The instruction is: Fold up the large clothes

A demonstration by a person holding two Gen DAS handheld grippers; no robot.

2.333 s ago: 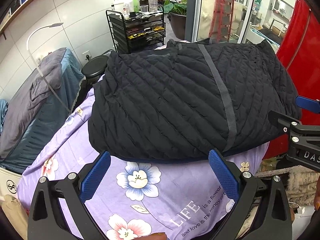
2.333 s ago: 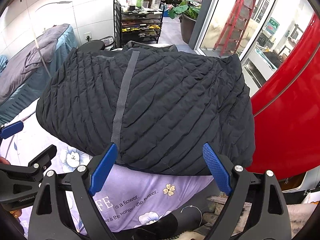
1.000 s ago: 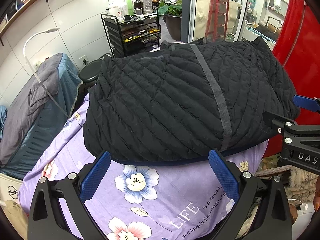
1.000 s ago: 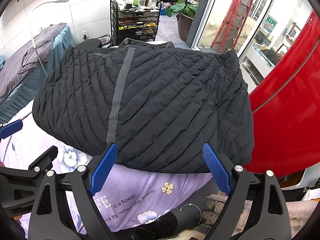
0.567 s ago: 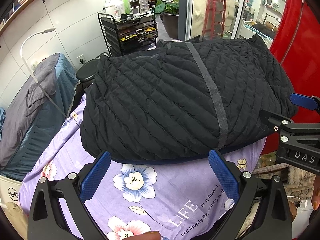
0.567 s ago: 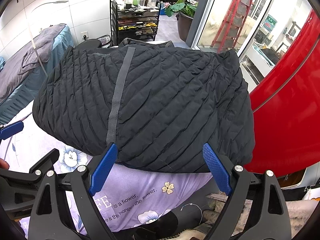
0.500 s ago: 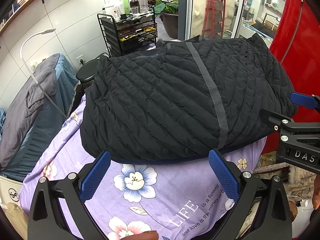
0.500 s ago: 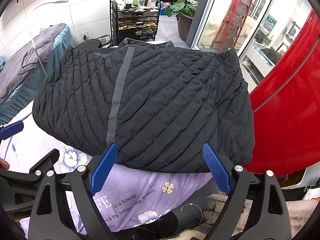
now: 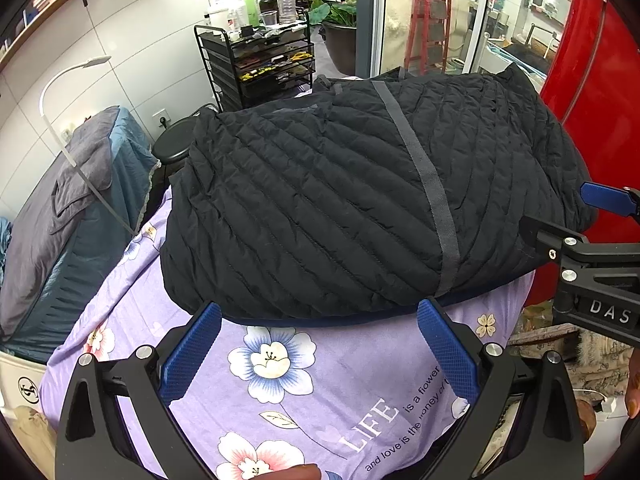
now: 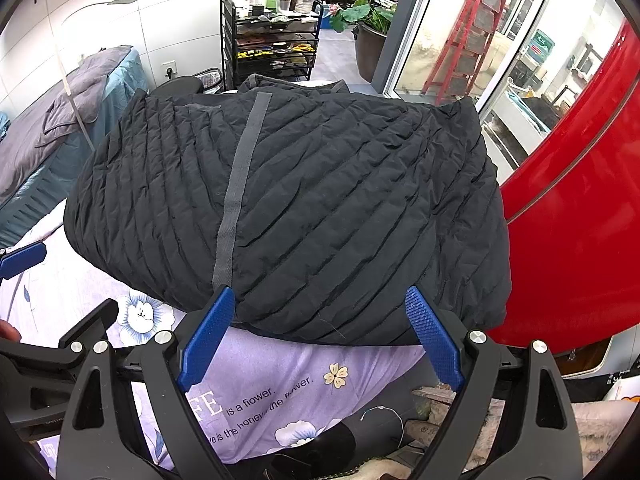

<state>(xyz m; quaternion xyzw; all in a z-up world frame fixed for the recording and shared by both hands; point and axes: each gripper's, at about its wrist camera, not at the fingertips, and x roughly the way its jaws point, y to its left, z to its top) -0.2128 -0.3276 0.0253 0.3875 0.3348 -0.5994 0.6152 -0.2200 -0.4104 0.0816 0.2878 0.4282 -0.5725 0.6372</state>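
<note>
I'm looking down along both tongs at the black quilted jacket, folded into a thick bundle on the bench, which is covered by a purple floral sheet. The jacket fills the far part of the bench, reaching its right edge beside the red cabinet, with a grey strip running from its far side to its near hem. My left tongs are spread wide with nothing between the 2 blue pads, poised just short of the near hem above bare sheet. My right tongs stand equally wide and empty, tips right at the hem near the grey strip's lower end; I can't tell whether they touch the fabric. A black rack of bottles stands beyond the bench's far edge.
</note>
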